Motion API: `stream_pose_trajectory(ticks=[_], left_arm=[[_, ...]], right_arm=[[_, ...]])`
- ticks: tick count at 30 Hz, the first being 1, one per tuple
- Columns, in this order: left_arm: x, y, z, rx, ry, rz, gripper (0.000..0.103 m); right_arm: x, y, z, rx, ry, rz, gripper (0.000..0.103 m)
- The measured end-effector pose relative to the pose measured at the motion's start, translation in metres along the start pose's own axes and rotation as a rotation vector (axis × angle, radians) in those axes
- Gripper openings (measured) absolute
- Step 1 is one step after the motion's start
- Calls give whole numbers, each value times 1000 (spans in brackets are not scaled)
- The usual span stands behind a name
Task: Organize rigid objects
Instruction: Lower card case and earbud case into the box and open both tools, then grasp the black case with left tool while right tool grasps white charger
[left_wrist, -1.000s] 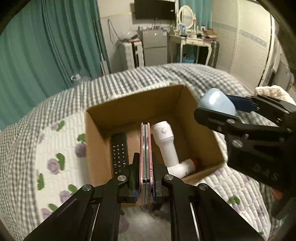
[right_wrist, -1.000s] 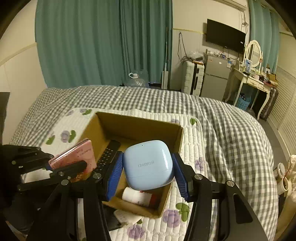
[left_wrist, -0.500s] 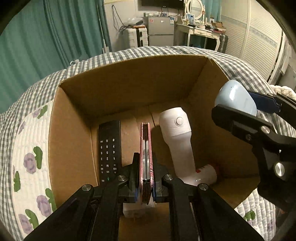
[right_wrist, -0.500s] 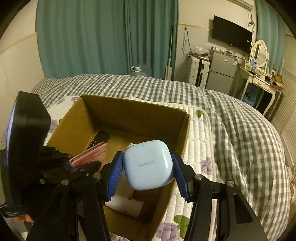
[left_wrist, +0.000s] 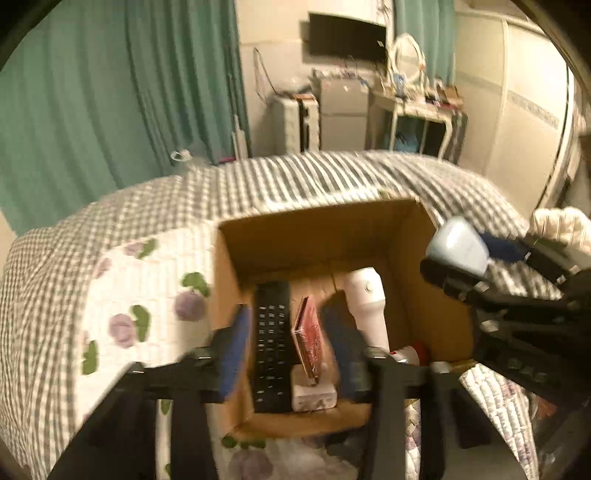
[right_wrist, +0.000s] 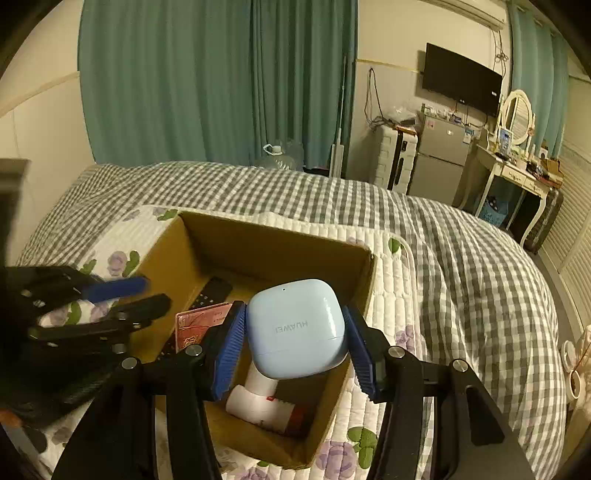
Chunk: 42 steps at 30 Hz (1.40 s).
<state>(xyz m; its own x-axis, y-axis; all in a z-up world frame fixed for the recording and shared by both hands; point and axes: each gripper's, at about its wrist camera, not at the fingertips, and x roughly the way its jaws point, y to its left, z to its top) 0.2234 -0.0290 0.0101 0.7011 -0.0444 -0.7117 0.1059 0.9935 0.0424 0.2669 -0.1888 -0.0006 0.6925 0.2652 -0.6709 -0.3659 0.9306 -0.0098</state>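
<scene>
We hold our right gripper (right_wrist: 293, 349) over the near right part of the cardboard box (right_wrist: 273, 243), its blue pads clamped on a pale blue earbud case (right_wrist: 295, 328). Our left gripper (left_wrist: 284, 350) hangs above the box's near edge with its jaws spread wide and nothing between them. Inside the box, the pink booklet (left_wrist: 308, 339) stands on edge between the black remote (left_wrist: 271, 332) and the white flashlight (left_wrist: 367, 306).
</scene>
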Motion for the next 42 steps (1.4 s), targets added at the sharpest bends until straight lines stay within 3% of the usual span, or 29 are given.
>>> stream_pose_trajectory(ticks=[5, 13, 15, 16, 21, 24, 34, 42], left_arm=[[-18, 22, -17, -38, -18, 30, 53], [-12, 40, -48, -80, -7, 31, 65], [-13, 41, -52, -78, -9, 44, 72], [-15, 41, -54, -79, -14, 58, 78], [-43, 37, -56, -96, -67, 78, 92], [-65, 31, -55, -95, -105, 89, 102], [-118, 2, -67, -113, -150, 84, 103], [-85, -7, -99, -144, -51, 105, 103]], right_arm=[[15, 19, -10, 9, 47, 32, 53], [58, 42, -35, 60, 131, 90, 53], [57, 42, -36, 72, 124, 90, 60], [54, 42, -35, 73, 110, 90, 64], [18, 38, -18, 37, 48, 56, 65], [-16, 40, -10, -20, 18, 30, 73], [-106, 45, -29, -129, 5, -25, 84], [-91, 30, -72, -107, 91, -12, 84]])
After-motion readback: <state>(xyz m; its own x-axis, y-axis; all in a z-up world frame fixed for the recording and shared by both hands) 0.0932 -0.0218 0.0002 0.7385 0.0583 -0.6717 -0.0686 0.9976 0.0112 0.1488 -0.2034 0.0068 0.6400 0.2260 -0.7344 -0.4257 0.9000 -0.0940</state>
